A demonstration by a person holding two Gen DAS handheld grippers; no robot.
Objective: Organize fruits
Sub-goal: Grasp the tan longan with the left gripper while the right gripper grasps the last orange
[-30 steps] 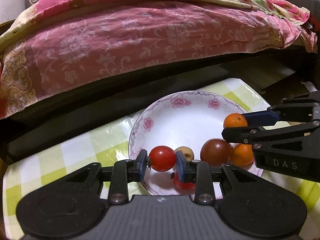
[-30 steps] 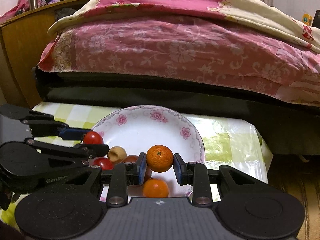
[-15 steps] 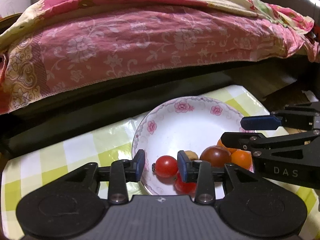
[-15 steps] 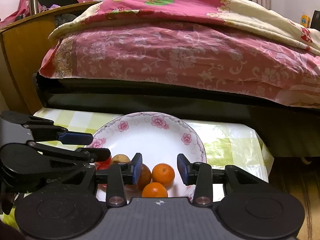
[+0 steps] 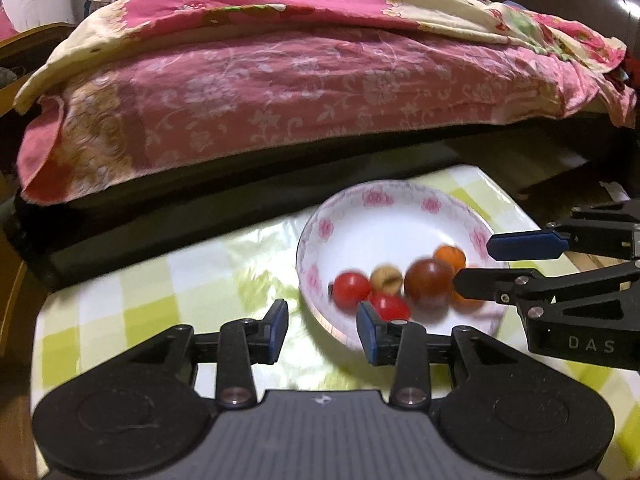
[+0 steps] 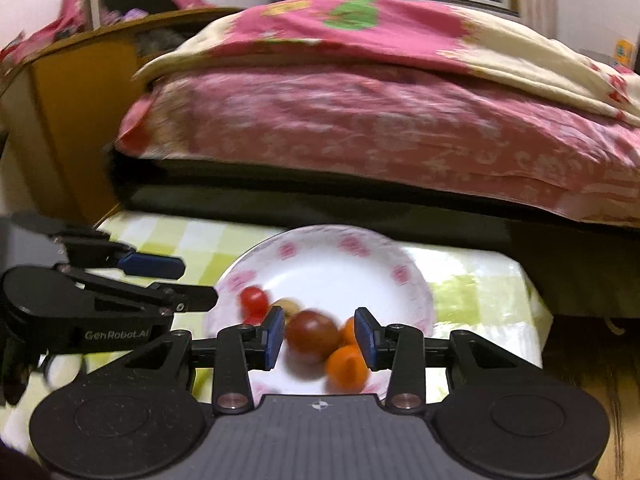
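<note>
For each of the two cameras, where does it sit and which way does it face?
Left wrist: sits on the left gripper, facing the bed over the checked cloth; its open fingers show, plate right of them.
Right wrist: sits on the right gripper, facing the bed; open fingers frame the dark tomato.
Shared: plate, fruits, and each other's gripper.

Left tongs (image 5: 322,330) spread wide, empty; right tongs (image 6: 320,336) likewise spread, empty, level.
</note>
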